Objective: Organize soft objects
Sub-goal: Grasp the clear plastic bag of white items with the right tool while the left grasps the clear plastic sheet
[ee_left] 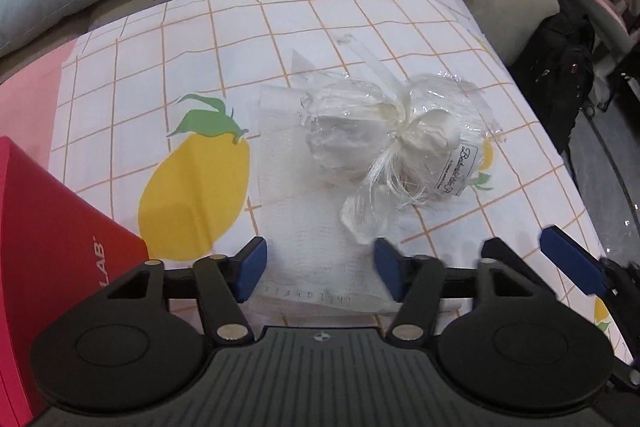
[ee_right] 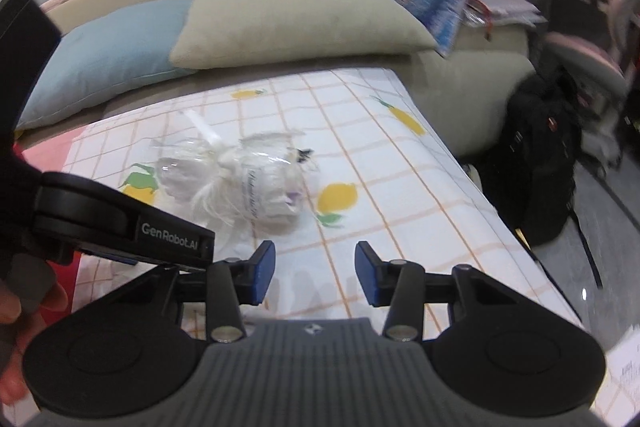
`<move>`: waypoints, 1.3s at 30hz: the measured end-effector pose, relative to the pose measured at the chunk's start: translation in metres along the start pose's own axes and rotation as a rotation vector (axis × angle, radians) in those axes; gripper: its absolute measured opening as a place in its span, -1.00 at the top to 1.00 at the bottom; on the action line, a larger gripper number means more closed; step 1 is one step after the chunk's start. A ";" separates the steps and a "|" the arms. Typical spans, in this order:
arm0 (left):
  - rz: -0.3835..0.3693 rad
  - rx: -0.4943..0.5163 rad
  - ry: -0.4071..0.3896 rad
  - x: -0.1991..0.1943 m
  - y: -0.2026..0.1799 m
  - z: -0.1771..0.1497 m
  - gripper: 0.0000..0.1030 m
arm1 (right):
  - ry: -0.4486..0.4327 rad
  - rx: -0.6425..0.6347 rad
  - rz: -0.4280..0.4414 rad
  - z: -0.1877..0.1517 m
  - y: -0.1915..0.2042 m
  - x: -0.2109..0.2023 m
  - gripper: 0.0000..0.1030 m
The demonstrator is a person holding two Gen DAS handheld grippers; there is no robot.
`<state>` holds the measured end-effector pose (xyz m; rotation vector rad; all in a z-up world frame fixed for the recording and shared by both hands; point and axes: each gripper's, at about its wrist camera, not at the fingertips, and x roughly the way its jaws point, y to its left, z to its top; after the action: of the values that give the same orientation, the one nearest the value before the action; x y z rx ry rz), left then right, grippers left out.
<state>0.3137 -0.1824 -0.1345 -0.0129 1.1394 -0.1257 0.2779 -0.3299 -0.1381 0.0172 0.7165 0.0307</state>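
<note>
The left claw [ee_left: 318, 273] hangs released over the near end of a white mesh cloth [ee_left: 304, 227] that lies flat on the lemon-print sheet [ee_left: 168, 67] covering the sofa; its blue pads straddle the cloth without pressing it, probably so the cloth's edge can be pinched next. On the far end of that cloth rests a clear-wrapped bundle [ee_left: 384, 131] tied with a white ribbon, a small label facing right. The right claw [ee_right: 316, 275] is also released and empty, held over bare sheet just nearer the camera than the bundle, seemingly waiting to help. A red box [ee_left: 48, 247] sits at the left, perhaps where things belong. Blue and beige cushions [ee_right: 296, 15] line the sofa back.
</note>
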 end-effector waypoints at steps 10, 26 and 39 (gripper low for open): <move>-0.016 0.087 -0.068 -0.005 -0.002 -0.001 0.98 | -0.105 -0.161 0.033 0.002 0.012 0.011 0.19; -0.086 0.097 -0.088 -0.028 -0.004 -0.007 0.98 | -0.072 -0.167 0.102 0.008 0.009 0.015 1.00; -0.066 0.137 -0.097 -0.040 0.001 -0.012 0.98 | -0.105 -0.232 0.041 0.012 0.017 0.025 0.05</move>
<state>0.2863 -0.1767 -0.1039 0.0644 1.0324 -0.2585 0.3039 -0.3126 -0.1452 -0.1877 0.6043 0.1508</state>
